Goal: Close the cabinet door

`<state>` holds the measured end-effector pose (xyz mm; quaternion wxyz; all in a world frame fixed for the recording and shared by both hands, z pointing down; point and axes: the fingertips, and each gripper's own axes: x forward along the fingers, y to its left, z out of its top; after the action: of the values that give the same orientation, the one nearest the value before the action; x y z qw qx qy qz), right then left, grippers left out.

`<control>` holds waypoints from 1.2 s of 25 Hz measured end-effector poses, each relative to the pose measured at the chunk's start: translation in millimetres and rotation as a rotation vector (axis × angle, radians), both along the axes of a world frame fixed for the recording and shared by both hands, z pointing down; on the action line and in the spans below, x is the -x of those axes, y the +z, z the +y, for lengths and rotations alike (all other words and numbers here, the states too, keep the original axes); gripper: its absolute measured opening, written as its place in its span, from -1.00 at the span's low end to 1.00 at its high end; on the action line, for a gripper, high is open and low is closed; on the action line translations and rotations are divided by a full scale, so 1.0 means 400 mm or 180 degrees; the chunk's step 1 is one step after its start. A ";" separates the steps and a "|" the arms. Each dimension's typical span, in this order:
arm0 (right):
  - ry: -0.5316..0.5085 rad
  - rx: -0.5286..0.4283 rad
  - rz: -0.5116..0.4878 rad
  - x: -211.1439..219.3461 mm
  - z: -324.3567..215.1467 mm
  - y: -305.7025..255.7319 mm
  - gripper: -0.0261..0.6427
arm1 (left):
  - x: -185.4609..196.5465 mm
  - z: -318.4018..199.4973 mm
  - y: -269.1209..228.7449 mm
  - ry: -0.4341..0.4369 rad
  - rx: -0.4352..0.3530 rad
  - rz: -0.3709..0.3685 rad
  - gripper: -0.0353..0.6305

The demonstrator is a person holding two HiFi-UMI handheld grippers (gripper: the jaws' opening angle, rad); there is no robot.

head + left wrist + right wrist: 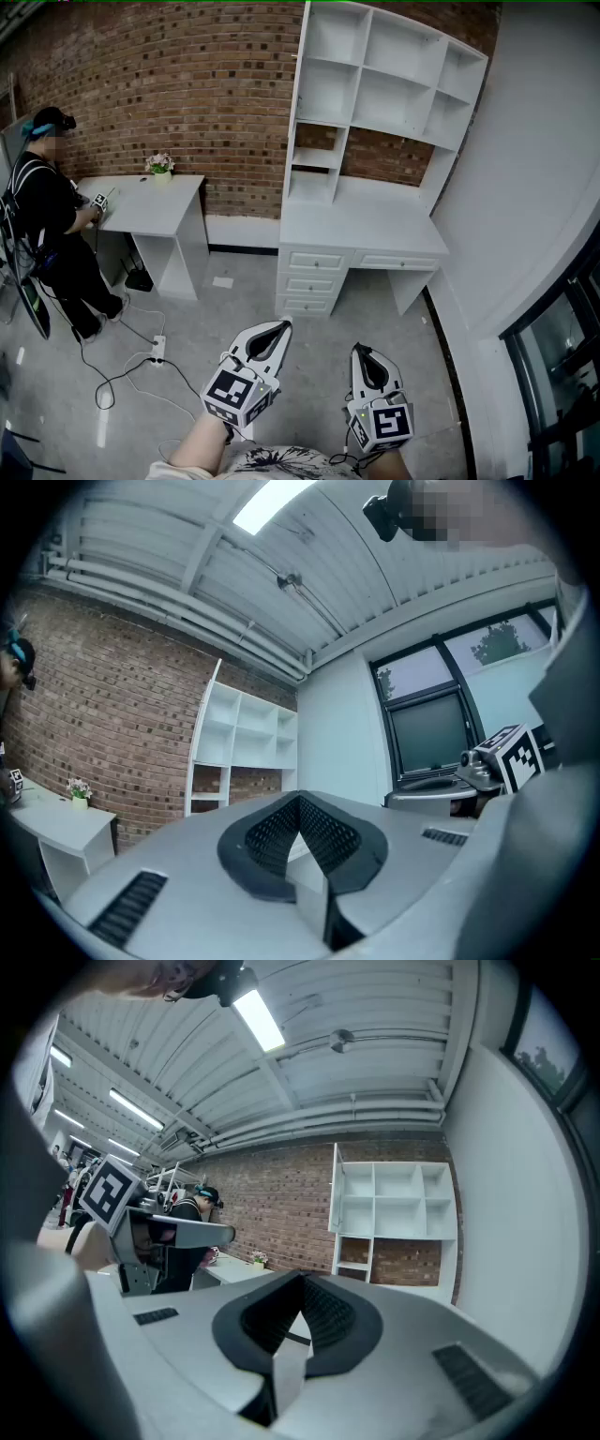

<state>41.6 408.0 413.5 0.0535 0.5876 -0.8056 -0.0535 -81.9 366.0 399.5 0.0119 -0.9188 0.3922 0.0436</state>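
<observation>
We hold two grippers low over the grey floor (234, 309), well apart from the cabinet (361, 225). The left gripper (284, 323) is clenched with nothing between its pads. The right gripper (359, 347) is likewise closed and empty. Each carries one cube; the left cube (239, 392) and the right cube (384, 422) show black-and-white square marker patterns, the only print we can make out, and not letters.

The cabinet is one white desk-and-shelf unit standing at the floor's far edge, backed against the brick wall (187, 84) and tucked into the corner with the white wall (525, 169). Its upper part has six open cells in two rows of three, with two smaller shelves below them on the left side. Under the desktop we count four drawers (314, 281): three stacked on the left, one on the right. A tall white panel (298, 103) runs up the unit's left edge; whether that is the door we cannot tell.

To the left stands one smaller white desk (150, 211) with one potted plant (160, 165) at its back edge. One person (47, 216) in black stands at its left end. One power strip (157, 350) with trailing cables lies on the floor.
</observation>
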 end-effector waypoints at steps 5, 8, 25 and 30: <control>0.0097 -0.0016 0.0011 -0.013 0.003 -0.001 -0.91 | -0.005 0.011 -0.012 0.0054 0.0096 0.0147 -0.86; 0.0115 -0.0003 -0.0001 -0.025 0.000 -0.001 -0.91 | -0.013 0.007 -0.005 0.0053 0.0155 0.0111 -0.86; 0.0117 0.0182 -0.0114 -0.089 0.027 0.055 -0.91 | -0.108 0.029 0.035 0.0129 0.0158 0.0166 -0.86; -0.0005 0.0286 -0.0150 -0.121 0.026 0.074 -0.91 | -0.154 0.039 0.071 0.0096 0.0217 0.0139 -0.86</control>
<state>89.8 418.3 443.2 0.0607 0.5851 -0.8087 -0.0034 -20.1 381.7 427.8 -0.0286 -0.9233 0.3797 0.0505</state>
